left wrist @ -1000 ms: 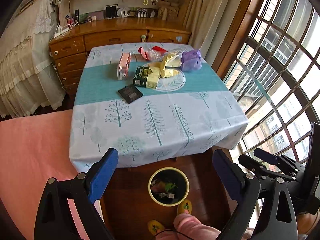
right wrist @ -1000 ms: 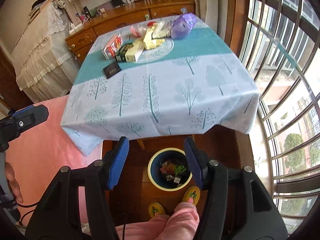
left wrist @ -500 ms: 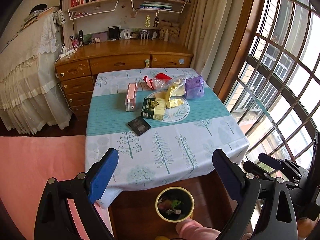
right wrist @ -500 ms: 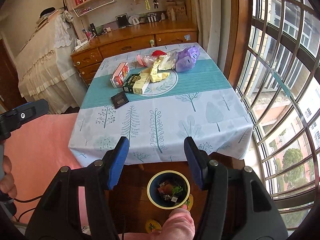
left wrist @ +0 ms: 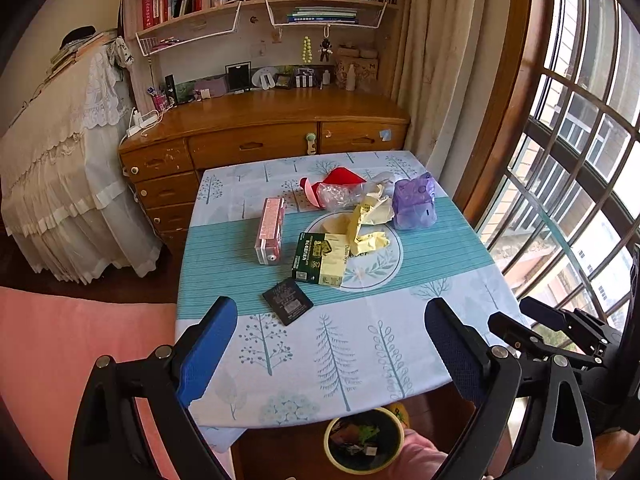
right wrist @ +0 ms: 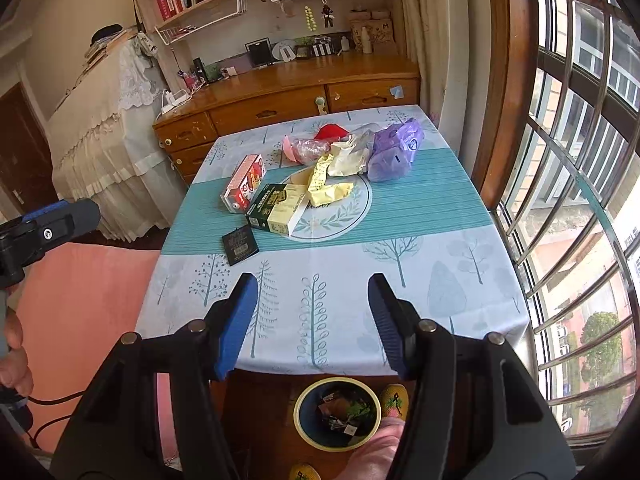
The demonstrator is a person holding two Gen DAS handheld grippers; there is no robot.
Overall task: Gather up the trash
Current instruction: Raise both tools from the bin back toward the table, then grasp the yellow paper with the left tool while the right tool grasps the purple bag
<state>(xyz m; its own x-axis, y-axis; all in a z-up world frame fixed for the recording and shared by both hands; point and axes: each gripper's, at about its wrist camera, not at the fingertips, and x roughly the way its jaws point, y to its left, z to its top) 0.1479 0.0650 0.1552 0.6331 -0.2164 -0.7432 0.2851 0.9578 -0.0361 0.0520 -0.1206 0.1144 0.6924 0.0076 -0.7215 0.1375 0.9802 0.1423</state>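
Trash lies on a table with a tree-print cloth (left wrist: 332, 344): a pink carton (left wrist: 271, 229), a green and yellow box (left wrist: 320, 258), a black packet (left wrist: 287, 300), crumpled yellow paper (left wrist: 370, 224), a purple bag (left wrist: 414, 202), clear plastic (left wrist: 338, 194) and a red wrapper (left wrist: 344, 176). A round bin (left wrist: 363, 440) with trash in it stands on the floor below the near table edge; it also shows in the right wrist view (right wrist: 338, 412). My left gripper (left wrist: 332, 352) and right gripper (right wrist: 312, 320) are both open and empty, above the near edge.
A wooden dresser (left wrist: 260, 136) with shelves of books stands behind the table. A lace-covered piece of furniture (left wrist: 60, 176) is on the left. A barred window (left wrist: 580, 160) runs along the right. A pink surface (left wrist: 72, 352) lies at lower left. The person's slippered feet (right wrist: 394, 400) are beside the bin.
Both grippers have risen and tilted up: the table has slid down in view, the shelves have come into view and the bin has dropped toward the bottom edge. Both jaws stayed open.
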